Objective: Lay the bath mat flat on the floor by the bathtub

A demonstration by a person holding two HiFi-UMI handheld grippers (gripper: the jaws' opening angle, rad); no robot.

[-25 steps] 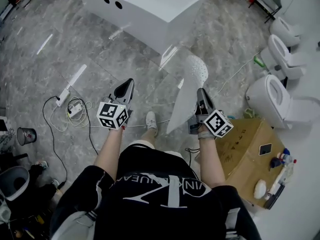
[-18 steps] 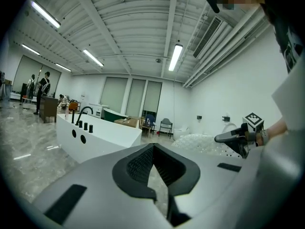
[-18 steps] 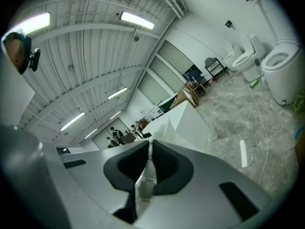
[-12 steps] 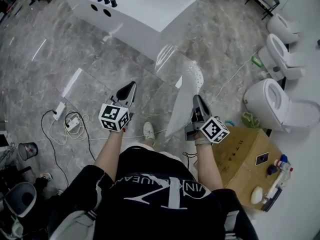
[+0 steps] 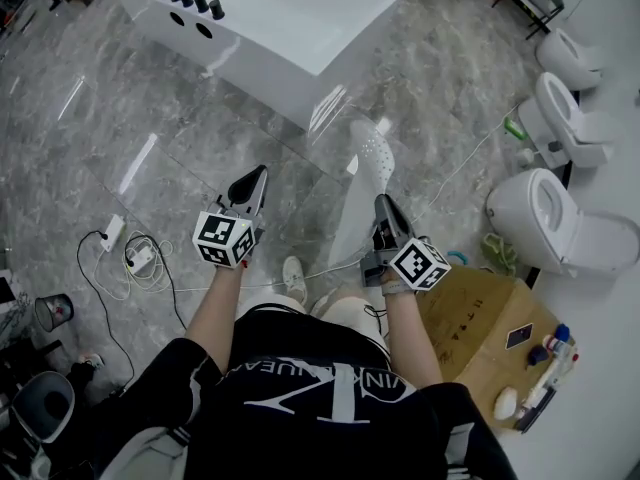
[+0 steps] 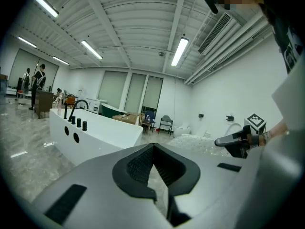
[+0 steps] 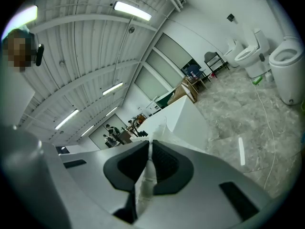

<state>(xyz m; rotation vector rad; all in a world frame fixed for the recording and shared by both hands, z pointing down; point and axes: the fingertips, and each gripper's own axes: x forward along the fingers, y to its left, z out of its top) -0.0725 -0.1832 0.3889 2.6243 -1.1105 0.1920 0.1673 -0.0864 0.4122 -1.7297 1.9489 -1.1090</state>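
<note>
The white rectangular bathtub sat lower in the head view than a second before, with both grippers nearer to it. The translucent white perforated bath mat stretched from the right gripper toward the tub, above the grey marble floor. That gripper's jaws were pinched tight on the mat's edge. The left gripper was closed tip to tip on nothing, with the mat off to its right.

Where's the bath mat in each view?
Head view: the bath mat is centre-right, a pale perforated sheet running from the right gripper toward the bathtub.
Left gripper view: the mat is right of centre, dotted, next to the right gripper.
Right gripper view: the mat is bottom centre, pinched in that gripper's jaws.
Shared landmark: the white bathtub, upper area in the head view, left and centre in the gripper views.
</note>
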